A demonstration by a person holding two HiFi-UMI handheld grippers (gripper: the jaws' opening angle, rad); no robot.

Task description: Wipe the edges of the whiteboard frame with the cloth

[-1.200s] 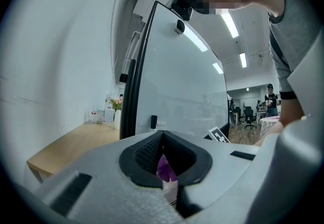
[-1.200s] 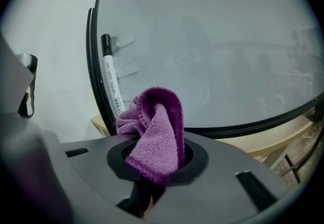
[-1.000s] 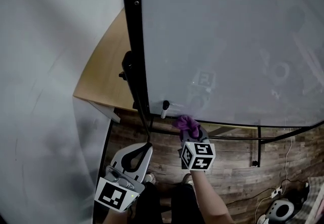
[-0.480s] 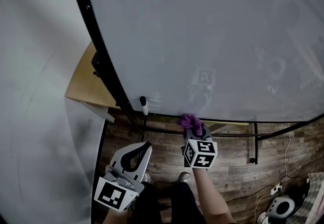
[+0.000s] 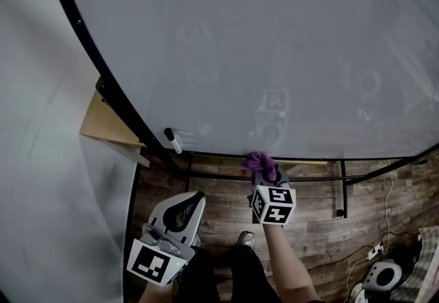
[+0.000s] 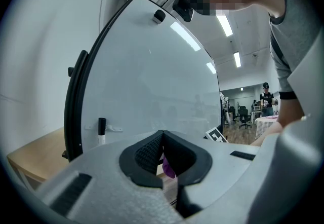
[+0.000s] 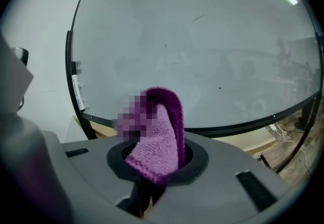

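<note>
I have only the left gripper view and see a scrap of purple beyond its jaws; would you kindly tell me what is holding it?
Observer: The right hand-held gripper has its jaws shut on the purple cloth.
Operator: Thank you. Where is it at this moment?
Observer: The head view shows it at the frame's black bottom edge, right of the marker in that view.
Operator: And where does my left hand-held gripper sit?
Observer: Lower, off the whiteboard, above the wooden floor, jaws together and empty.
</note>
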